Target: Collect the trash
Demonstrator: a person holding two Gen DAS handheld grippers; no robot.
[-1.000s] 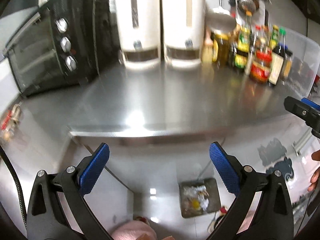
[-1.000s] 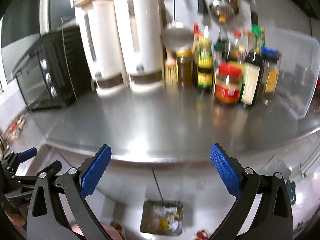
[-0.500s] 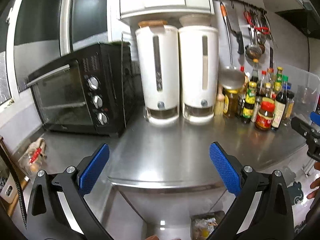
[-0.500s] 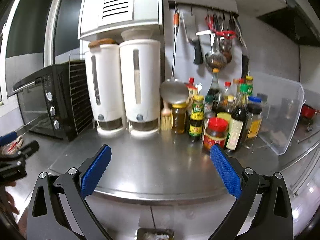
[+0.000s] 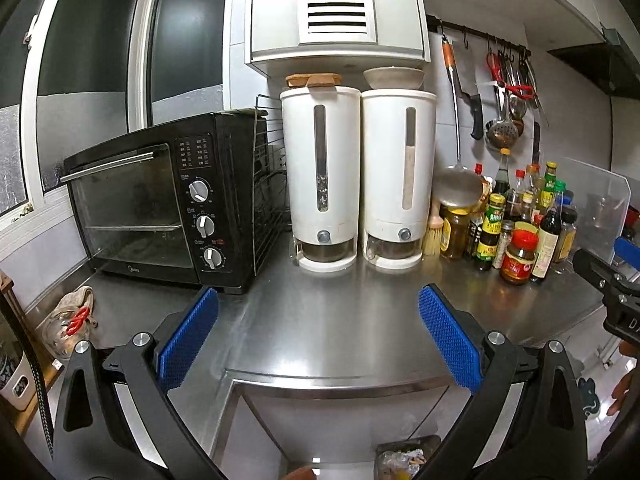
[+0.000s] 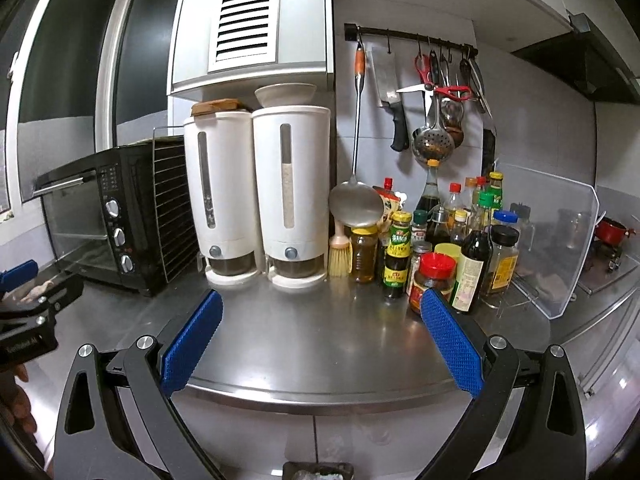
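Trash: a crumpled plastic bag [image 5: 68, 320] with something red inside lies on the steel counter [image 5: 340, 320], far left, near the toaster oven [image 5: 160, 204]. Judged light, soft and slippery; best pinched at a bunched fold. Left gripper [image 5: 318, 336] and right gripper [image 6: 320, 338] both stand wide apart, empty, touching nothing.

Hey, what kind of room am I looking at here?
Most likely a home kitchen: a black toaster oven on a steel counter, sauce bottles, and utensils on a wall rail.
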